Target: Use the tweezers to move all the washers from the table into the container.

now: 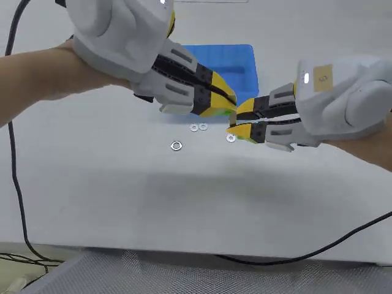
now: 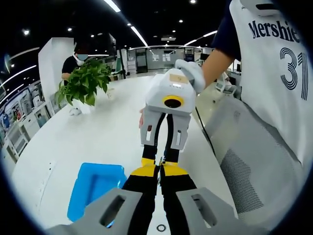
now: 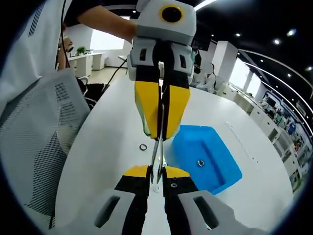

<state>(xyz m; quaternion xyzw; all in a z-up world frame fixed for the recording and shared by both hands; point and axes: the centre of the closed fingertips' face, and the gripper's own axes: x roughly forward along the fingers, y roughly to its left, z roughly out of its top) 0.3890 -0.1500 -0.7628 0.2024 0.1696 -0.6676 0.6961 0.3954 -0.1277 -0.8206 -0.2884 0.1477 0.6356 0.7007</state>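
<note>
Head view: left hand-held gripper (image 1: 228,103), clamping tweezers (image 3: 155,152), hides container's (image 1: 236,61) near wall.

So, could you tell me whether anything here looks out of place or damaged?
Nothing stands out. The blue container sits flat with one washer inside. Four washers lie loose on the table, and the tweezers run straight from the left gripper toward the right gripper.

White surface (image 1: 122,202) under a dark ceiling (image 2: 146,19) with strip lights (image 2: 111,5); a leafy plant (image 2: 85,81) stands on it, a grey mesh chair (image 3: 44,142) beside.
</note>
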